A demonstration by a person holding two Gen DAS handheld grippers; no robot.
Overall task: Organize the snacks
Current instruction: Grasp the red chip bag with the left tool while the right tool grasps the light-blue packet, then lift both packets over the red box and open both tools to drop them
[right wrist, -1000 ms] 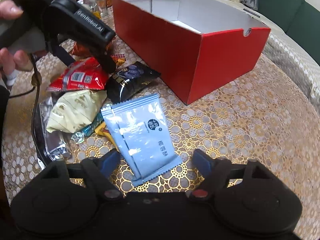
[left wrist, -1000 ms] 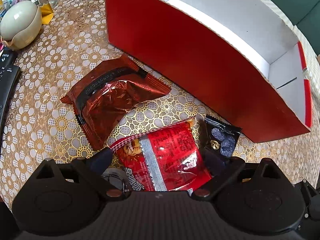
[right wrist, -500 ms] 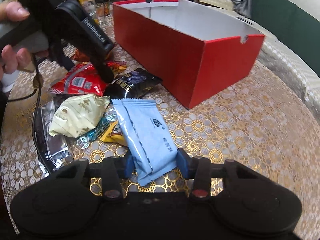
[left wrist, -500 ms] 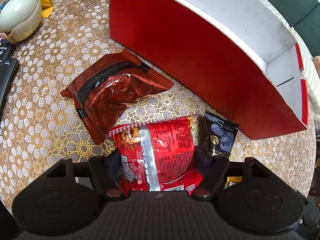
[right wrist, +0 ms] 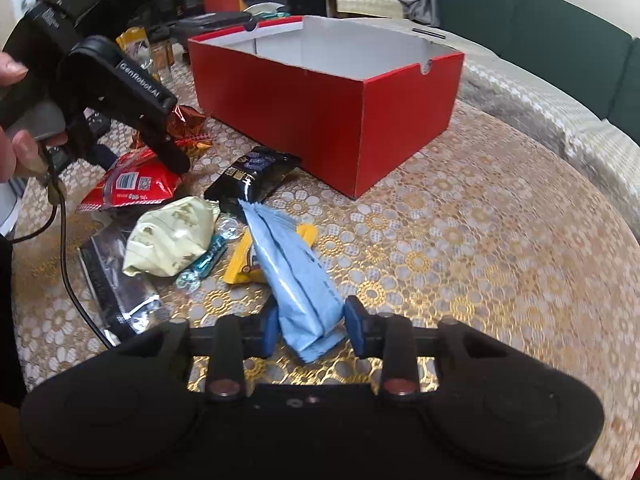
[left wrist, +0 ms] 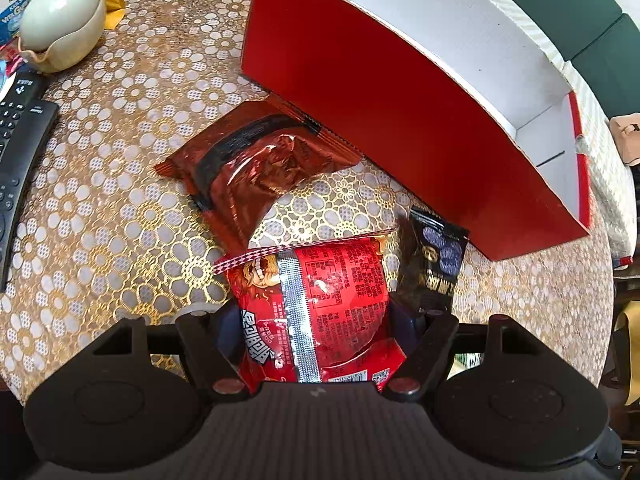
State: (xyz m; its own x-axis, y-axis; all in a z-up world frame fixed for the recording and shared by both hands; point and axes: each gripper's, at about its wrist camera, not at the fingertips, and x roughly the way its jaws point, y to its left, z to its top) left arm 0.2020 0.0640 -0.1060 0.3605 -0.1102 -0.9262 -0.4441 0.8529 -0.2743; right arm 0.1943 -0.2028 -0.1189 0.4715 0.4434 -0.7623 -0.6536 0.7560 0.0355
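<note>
Both claws newly clamped since a second ago; left claw (left wrist: 316,332) gripping glossy red crinkled snack bag (left wrist: 316,304), right claw (right wrist: 310,330) pinching pale blue flat sachet (right wrist: 294,276) just above the desk (right wrist: 480,248); probably next into open red cardboard box (right wrist: 328,112).

Left gripper (left wrist: 312,320) now closed on red snack packet (left wrist: 316,300), right gripper (right wrist: 310,326) now clamped on blue sachet (right wrist: 296,276), both lifted slightly.
</note>
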